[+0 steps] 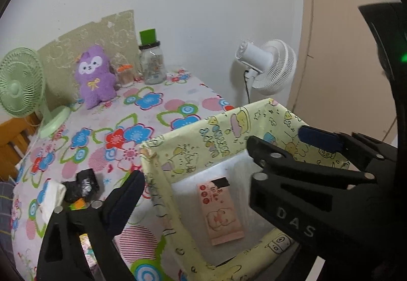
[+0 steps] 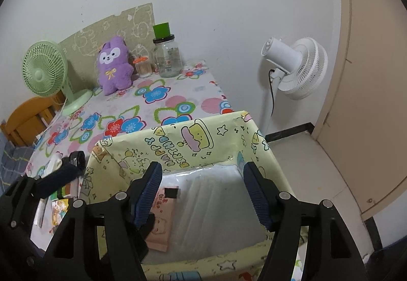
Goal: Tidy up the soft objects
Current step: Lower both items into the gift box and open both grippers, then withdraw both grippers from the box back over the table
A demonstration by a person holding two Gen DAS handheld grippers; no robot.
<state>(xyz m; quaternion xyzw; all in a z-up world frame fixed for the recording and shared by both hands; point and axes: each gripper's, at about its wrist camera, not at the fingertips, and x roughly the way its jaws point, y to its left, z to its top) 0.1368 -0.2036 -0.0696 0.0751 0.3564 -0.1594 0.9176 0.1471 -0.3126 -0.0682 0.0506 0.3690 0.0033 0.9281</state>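
Observation:
A yellow cartoon-print box (image 1: 198,138) (image 2: 178,138) stands at the table's near right edge, white inside, holding a pink tissue pack (image 1: 221,215) (image 2: 162,215). My right gripper (image 2: 202,192) is open and empty above the box's opening; it shows from the side in the left wrist view (image 1: 277,141). My left gripper is open and empty at the box's left; only its left finger (image 1: 127,199) is plain there, and it shows in the right wrist view (image 2: 58,176). A purple plush toy (image 1: 95,76) (image 2: 114,66) sits at the table's back against a green board.
Floral cloth covers the table (image 1: 152,108) (image 2: 173,100). A green desk fan (image 1: 23,87) (image 2: 48,70) stands back left. A jar (image 1: 152,64) (image 2: 168,54) and a swab pot (image 1: 124,75) stand beside the plush. A white floor fan (image 1: 269,64) (image 2: 297,64) stands right. Small items (image 1: 81,187) lie near left.

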